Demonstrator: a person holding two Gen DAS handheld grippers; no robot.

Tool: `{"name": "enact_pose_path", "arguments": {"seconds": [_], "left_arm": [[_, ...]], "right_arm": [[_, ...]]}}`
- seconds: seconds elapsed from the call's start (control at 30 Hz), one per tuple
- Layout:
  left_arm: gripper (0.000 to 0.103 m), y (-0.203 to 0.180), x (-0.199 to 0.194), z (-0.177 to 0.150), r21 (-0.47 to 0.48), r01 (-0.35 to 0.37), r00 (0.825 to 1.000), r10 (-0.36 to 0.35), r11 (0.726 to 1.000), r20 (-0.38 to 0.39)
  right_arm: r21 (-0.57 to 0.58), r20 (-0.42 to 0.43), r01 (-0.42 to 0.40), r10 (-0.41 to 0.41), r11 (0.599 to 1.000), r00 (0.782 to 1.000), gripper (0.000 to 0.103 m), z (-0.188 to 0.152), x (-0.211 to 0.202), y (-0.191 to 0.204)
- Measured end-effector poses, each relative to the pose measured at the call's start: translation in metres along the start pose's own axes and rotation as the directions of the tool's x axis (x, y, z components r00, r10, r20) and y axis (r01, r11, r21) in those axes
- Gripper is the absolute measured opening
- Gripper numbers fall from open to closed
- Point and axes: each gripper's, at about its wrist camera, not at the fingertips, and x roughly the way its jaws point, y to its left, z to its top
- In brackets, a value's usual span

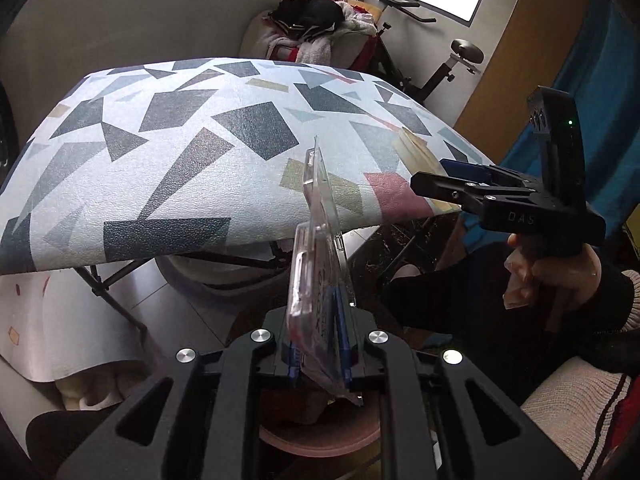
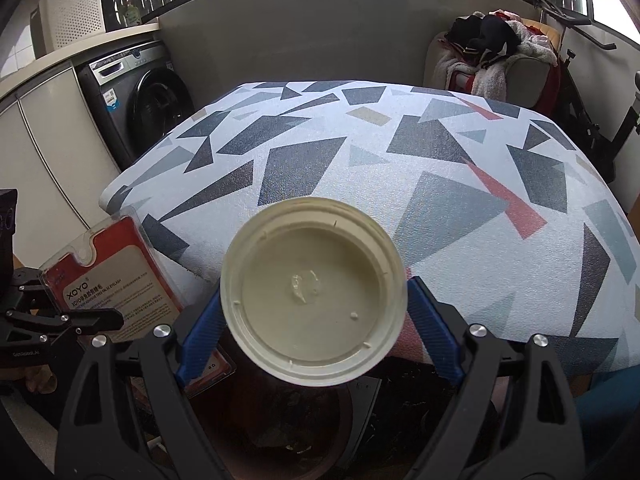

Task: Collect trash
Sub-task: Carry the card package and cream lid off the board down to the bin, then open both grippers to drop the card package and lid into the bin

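Left hand-held gripper (image 1: 320, 354) clamps a clear blister pack (image 1: 320, 264) edge-on; right hand-held gripper (image 2: 316, 312) grips a cream lid (image 2: 314, 300) across its rim. Below both: round bin (image 2: 280, 432). Ahead: patterned desk (image 2: 400, 160). Judgement: centre each over the bin before releasing.

Right tool (image 2: 314, 320) grips cream cup (image 2: 314, 290) (blue pads); red package (image 2: 116, 276) left

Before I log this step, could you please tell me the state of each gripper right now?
Left gripper: shut on the clear plastic package.
Right gripper: jaws wide, gripping the cream round lid.
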Motion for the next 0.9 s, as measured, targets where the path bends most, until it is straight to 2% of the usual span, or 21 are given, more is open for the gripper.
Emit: {"name": "enact_pose_path", "arguments": {"seconds": [0.03,0.07,0.13,0.2,0.27,0.47,0.9], "left_arm": [[0.022,0.0,0.002,-0.001,-0.001,0.007,1.0,-0.007,1.0,-0.001],[0.04,-0.001,0.003,-0.001,-0.001,0.011,1.0,-0.011,1.0,-0.002],[0.061,-0.004,0.001,-0.001,0.009,0.004,1.0,-0.005,1.0,0.012],[0.069,-0.008,-0.004,0.0,0.027,-0.001,0.999,0.0,1.0,0.036],[0.087,-0.01,-0.008,0.002,0.034,-0.021,0.998,0.019,0.999,0.057],[0.096,-0.002,-0.021,0.007,-0.001,-0.095,0.989,0.095,0.995,0.115],[0.097,0.039,-0.04,0.005,-0.167,-0.175,0.969,0.2,0.97,0.147]], "right_arm": [[0.0,-0.002,-0.002,0.002,1.0,1.0,0.086,-0.001,0.0,0.0],[0.0,-0.004,-0.003,0.003,1.0,1.0,0.086,-0.002,0.001,0.0],[0.004,-0.008,-0.01,0.01,1.0,1.0,0.086,-0.004,0.002,0.0],[0.007,-0.017,-0.018,0.018,1.0,1.0,0.086,-0.007,0.004,0.002],[-0.004,-0.029,-0.022,0.022,1.0,0.999,0.086,-0.012,0.006,0.006],[-0.037,-0.072,-0.044,0.041,0.998,0.997,0.086,-0.024,0.014,0.019],[-0.165,-0.177,-0.108,0.078,0.98,0.981,0.087,-0.039,0.029,0.053]]}}
